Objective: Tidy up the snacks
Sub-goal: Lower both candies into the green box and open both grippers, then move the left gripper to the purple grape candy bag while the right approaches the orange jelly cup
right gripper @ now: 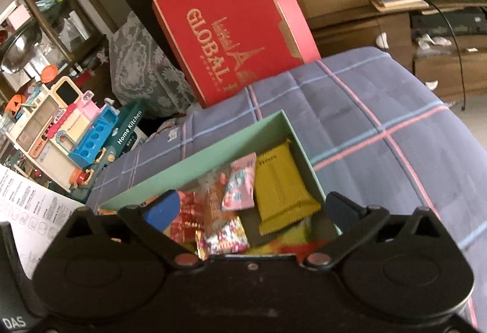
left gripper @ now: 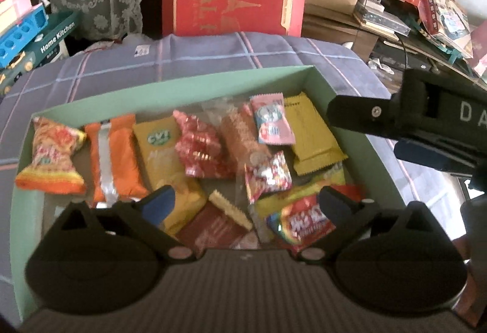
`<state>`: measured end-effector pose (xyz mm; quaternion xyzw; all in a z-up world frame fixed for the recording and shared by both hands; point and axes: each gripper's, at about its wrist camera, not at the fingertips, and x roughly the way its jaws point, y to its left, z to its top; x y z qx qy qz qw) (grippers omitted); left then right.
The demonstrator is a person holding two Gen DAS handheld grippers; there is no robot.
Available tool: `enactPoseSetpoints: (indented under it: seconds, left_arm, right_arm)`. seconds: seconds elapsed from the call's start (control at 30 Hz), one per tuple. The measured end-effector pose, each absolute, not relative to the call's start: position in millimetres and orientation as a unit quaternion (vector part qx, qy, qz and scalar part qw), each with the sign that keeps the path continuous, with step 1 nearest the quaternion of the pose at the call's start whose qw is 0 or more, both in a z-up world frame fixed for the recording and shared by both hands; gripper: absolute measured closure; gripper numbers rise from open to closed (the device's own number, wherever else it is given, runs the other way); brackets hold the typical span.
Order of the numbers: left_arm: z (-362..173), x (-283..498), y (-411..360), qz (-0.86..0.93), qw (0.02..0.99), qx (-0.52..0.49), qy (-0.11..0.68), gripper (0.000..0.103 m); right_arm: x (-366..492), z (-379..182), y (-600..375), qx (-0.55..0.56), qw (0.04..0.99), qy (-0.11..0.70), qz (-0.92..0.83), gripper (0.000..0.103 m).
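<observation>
You are holding the left tool [left gripper: 246,202] low over the near half of the green box [left gripper: 170,83], with its two blue-padded fingers [left gripper: 161,205] spread wide and nothing between them. The right tool [right gripper: 252,211] is hanging at the box's 3 o'clock edge, likewise released and empty. The box is sitting on the plaid cloth [right gripper: 380,107], and the snacks are lying inside it in a loose heap.

At 9 o'clock the orange wafer pack [left gripper: 114,156] and the twisted orange bag [left gripper: 51,153] are lying side by side, already fairly tidy. The yellow CVT packet [left gripper: 166,150] is running toward 6 o'clock, partly under your left finger. The clutter is sitting from centre to 3 o'clock: the red foil packet [left gripper: 201,144], the pink candy packet [left gripper: 272,120] leaning on the mustard sachets [left gripper: 313,135], and the red rainbow bag [left gripper: 304,220] at 5 o'clock by your right finger.

The step in hand appears to be choosing one packet from that pile. Take a top piece first; the small white-and-red packet [left gripper: 268,174] or the pink one looks free of the rest. Come straight down, put the fingers across the packet's narrow width, and squeeze gently, since these wrappers are probably slippery and crush easily. Keep the right tool clear of the box wall as you work.
</observation>
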<state>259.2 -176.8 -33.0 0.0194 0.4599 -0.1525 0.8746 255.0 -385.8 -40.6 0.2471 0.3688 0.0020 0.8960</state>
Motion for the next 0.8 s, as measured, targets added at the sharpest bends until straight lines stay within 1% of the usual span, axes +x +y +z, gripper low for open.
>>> enactPoseSetpoints:
  seconds: [0.3, 0.8]
  left_arm:
    - [-21, 214, -150, -0.153, 0.876, 0.006, 0.458, 0.000]
    - [-12, 153, -85, -0.139, 0.883, -0.013, 0.449, 0.000]
  right_arm:
    - [215, -28, -369, 0.241, 0.896, 0.372, 0.005, 0.000]
    - [160, -19, -311, 0.223, 0.893, 0.390, 0.019, 0.000]
